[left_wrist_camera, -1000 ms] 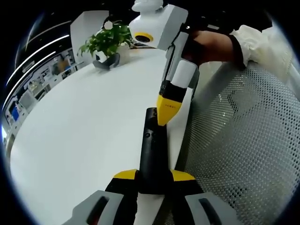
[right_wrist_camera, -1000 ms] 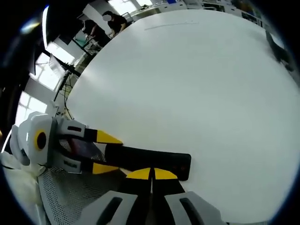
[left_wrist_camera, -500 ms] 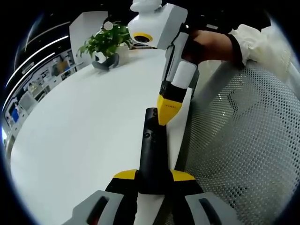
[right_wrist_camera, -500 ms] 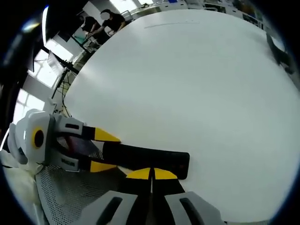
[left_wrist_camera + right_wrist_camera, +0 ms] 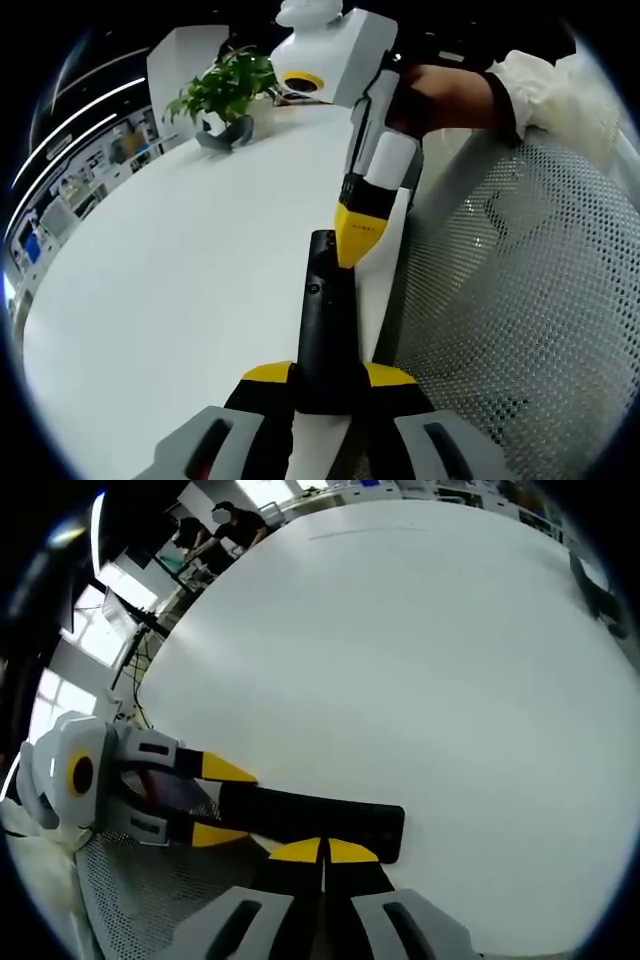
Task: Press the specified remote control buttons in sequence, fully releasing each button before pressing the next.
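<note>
We've got the left claw (image 5: 328,375) clamped on the near end of the black remote (image 5: 323,320), which lies at the white bench (image 5: 180,270) edge. Our right claw (image 5: 322,850), tips pressed together and empty, touches the remote's far end. A potted plant (image 5: 225,95) stands well beyond.

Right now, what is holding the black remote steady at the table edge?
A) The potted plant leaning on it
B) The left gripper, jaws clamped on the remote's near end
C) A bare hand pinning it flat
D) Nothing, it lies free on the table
B: in the left gripper view the left gripper has its yellow-tipped jaws on either side of the remote, while the right gripper touches the far end with shut jaws.
</note>
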`<action>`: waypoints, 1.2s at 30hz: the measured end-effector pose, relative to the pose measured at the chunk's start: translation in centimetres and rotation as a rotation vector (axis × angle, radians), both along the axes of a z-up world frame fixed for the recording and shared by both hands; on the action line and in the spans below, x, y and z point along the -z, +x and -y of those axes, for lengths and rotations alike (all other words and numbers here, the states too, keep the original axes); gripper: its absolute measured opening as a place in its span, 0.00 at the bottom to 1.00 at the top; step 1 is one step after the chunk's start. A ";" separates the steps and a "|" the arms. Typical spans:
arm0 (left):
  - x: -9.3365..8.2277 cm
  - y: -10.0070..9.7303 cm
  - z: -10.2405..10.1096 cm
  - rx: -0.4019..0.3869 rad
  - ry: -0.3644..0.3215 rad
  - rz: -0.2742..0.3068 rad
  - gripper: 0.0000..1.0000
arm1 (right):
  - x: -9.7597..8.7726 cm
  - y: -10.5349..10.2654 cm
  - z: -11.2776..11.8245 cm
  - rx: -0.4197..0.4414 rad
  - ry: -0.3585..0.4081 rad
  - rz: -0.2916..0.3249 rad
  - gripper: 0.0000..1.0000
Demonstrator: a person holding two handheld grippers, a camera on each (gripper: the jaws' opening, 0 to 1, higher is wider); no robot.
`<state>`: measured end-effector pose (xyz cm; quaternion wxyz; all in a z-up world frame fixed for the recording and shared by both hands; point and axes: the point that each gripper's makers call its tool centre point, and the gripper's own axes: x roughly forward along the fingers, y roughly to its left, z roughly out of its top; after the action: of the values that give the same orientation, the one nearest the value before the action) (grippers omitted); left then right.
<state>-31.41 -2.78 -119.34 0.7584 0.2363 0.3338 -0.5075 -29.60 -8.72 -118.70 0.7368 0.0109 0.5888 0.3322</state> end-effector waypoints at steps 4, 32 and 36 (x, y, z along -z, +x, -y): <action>0.0 0.0 0.0 0.001 0.000 0.001 0.25 | 0.0 0.1 0.0 0.017 0.007 -0.018 0.00; 0.0 -0.1 0.0 -0.001 -0.005 0.001 0.25 | -1.0 1.3 -0.6 0.023 0.038 0.076 0.00; 0.0 -0.1 0.0 -0.002 -0.006 0.001 0.25 | 0.1 0.9 -0.6 -0.001 -0.003 0.055 0.00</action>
<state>-31.47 -2.77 -119.30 0.7597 0.2338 0.3321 -0.5078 -28.73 -8.16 -118.76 0.7525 0.0000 0.5688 0.3319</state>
